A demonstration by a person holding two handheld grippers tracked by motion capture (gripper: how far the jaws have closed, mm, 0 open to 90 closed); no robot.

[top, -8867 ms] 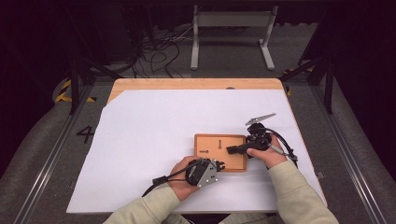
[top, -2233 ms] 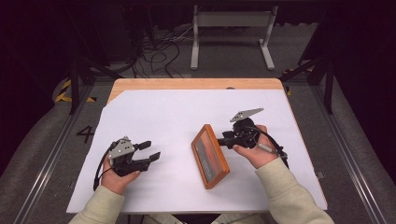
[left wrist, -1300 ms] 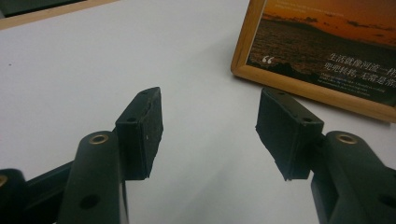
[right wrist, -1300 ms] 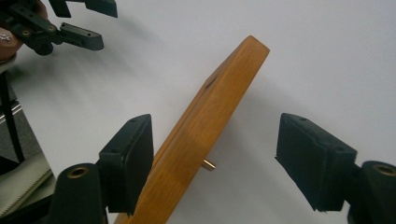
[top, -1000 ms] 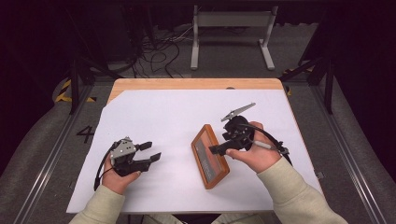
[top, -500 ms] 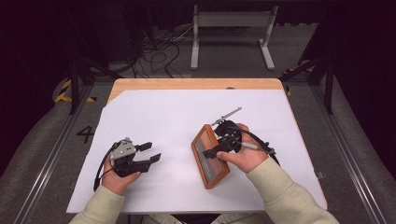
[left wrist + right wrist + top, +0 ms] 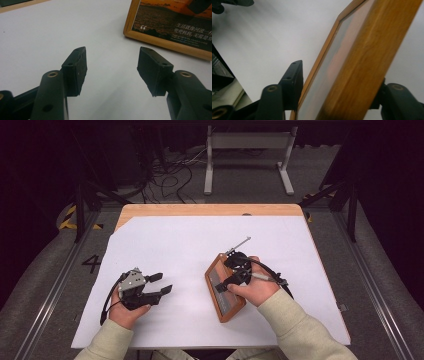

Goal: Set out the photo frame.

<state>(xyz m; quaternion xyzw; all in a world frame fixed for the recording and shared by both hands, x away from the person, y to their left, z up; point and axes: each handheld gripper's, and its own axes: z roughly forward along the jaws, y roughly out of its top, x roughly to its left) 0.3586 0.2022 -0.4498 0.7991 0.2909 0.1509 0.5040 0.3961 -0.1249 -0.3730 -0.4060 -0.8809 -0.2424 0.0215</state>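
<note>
Picture frame (image 7: 225,287): wooden, orange-brown rim, glazed front with a dusky sunset print; it sits at about 4 o'clock from the middle of the white sheet, long side running from 11 to 5 o'clock.
Frame up close: in the left gripper view (image 7: 172,23) the print shows an orange sky, dark ground, a quotation mark and lines of pale small script.
Right gripper (image 7: 231,279): jaws have just been closing, and the frame is between them; in the right gripper view the frame's wooden edge (image 7: 367,57) runs up between the two pads, one pad at the glass side, the other behind the back.
Grip itself: whether the pads already press the wood I cannot tell.
Frame's pose: leaning or flat is hard to judge from above; the right gripper view is blurred and shows the glass only as a grey-pink smear.
Left gripper (image 7: 162,284): jaws spread, nothing between them, resting at 8 o'clock on the sheet, well apart from the frame, pointing toward 3 o'clock.
Cut off: the frame's far corners run out of both gripper views; the script is too small to read.
Table (image 7: 150,210): a wooden edge shows at 12 o'clock beyond the white sheet (image 7: 165,245).
</note>
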